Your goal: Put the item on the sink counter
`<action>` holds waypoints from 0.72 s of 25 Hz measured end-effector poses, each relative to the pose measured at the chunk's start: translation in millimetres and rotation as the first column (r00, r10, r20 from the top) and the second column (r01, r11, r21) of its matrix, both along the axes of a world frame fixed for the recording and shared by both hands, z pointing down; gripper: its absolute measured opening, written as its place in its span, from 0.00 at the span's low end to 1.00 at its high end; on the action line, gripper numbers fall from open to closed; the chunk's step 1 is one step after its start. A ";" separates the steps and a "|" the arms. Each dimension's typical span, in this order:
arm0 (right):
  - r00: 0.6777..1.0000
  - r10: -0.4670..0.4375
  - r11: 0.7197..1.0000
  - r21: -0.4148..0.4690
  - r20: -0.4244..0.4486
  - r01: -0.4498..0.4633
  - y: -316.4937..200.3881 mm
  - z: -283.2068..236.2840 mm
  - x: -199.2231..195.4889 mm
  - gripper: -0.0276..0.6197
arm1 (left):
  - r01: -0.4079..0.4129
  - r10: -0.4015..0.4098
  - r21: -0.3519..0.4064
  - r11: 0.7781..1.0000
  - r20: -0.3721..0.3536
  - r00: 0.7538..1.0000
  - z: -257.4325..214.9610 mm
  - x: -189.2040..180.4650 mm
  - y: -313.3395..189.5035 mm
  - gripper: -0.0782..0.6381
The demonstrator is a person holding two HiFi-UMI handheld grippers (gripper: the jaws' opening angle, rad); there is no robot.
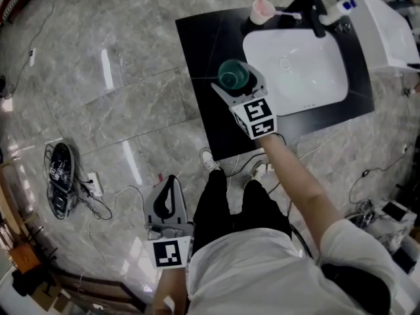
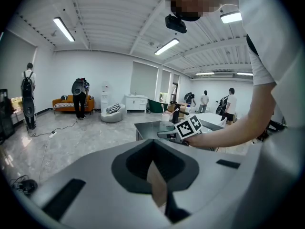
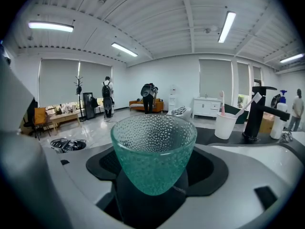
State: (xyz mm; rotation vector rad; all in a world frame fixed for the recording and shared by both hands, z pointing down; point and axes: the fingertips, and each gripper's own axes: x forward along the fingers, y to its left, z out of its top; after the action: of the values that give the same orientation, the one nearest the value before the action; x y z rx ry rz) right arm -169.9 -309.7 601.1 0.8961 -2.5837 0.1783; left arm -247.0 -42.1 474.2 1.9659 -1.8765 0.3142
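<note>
A green glass cup (image 3: 153, 151) is gripped at its lower half by the right claw (image 1: 237, 87), its axis upright and its mouth up. It is held over the bare left strip of the black desk (image 1: 207, 58), just beside the white basin (image 1: 308, 77). Whether its base touches the surface cannot be told, so the coming move is judged to be a straight lowering. The left claw (image 1: 168, 181) is seen closed on nothing, low at the person's side and well apart from the desk. A tumbler (image 1: 262, 10) stands at the back, and cables lie on the glossy marble floor (image 1: 118, 97).
</note>
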 end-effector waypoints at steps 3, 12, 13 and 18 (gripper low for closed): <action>1.000 -0.005 1.000 -0.022 0.005 0.005 -1.0 1.1 2.2 0.62 | -0.001 0.001 0.004 1.000 -0.001 1.000 -0.8 1.5 -1.5 0.11; 1.000 -0.015 0.999 -0.032 -0.007 0.015 3.8 0.3 5.9 0.64 | -0.004 0.004 0.002 1.000 -0.004 1.000 0.1 1.3 0.4 0.11; 1.000 -0.011 0.999 -0.033 -0.008 0.011 3.5 0.3 7.9 0.64 | -0.004 0.004 0.004 1.000 -0.005 1.000 0.0 1.7 0.4 0.11; 1.000 -0.006 0.999 -0.042 -0.014 0.006 6.9 -1.5 15.4 0.64 | -0.010 0.010 0.018 1.000 -0.009 1.000 -1.5 6.3 -2.0 0.11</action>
State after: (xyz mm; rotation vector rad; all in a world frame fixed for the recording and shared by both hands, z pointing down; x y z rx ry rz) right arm -154.5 -302.8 599.6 0.8712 -2.5599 0.2232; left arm -240.7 -44.1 472.7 1.9860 -1.8705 0.2926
